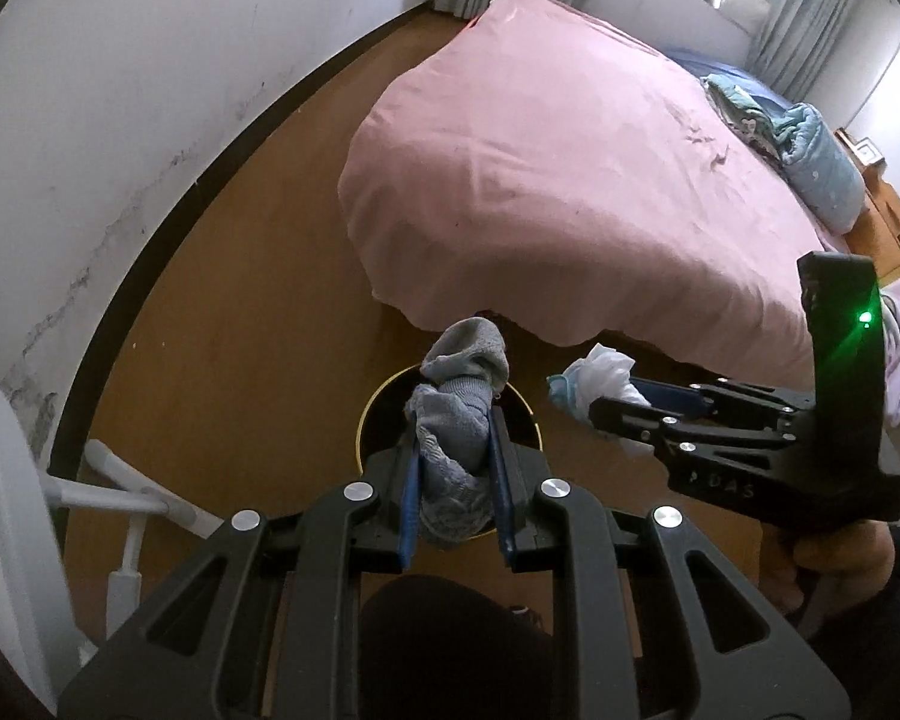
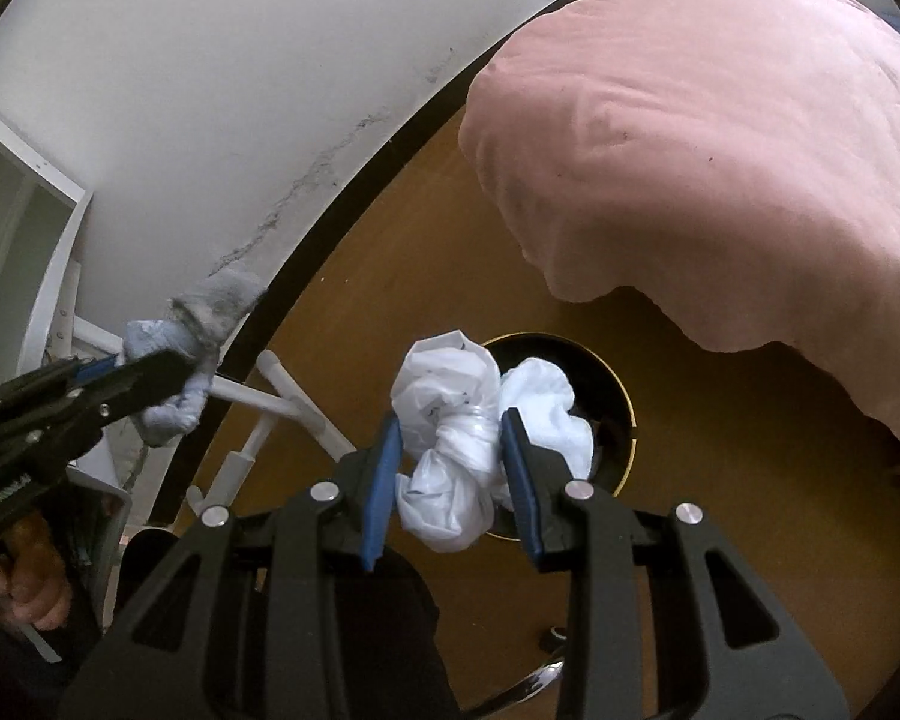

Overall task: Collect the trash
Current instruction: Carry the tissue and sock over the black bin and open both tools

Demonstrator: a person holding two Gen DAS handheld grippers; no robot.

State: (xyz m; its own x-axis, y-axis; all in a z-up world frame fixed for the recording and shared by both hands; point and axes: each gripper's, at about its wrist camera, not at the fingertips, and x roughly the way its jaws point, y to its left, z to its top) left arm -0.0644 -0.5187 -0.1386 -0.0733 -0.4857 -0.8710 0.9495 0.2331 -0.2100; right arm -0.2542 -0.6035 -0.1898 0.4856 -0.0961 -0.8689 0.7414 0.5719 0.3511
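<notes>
Wooden bedroom floor (image 1: 258,360) with round black bin (image 2: 621,414).
Grey knitted sock (image 1: 459,420) is gripped by left tongs (image 1: 453,456), knotted white plastic bag (image 2: 450,450) by right tongs (image 2: 450,468); off-centre release risks missed drops.

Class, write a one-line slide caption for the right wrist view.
Right tongs grip a knotted white plastic bag above the round bin.

left gripper (image 1: 453,462): angled down, jaws clamped on grey sock (image 1: 459,408)
right gripper (image 2: 450,456): angled down, jaws clamped on white plastic bag (image 2: 450,438)
hands: each wrapped round its handle
</notes>
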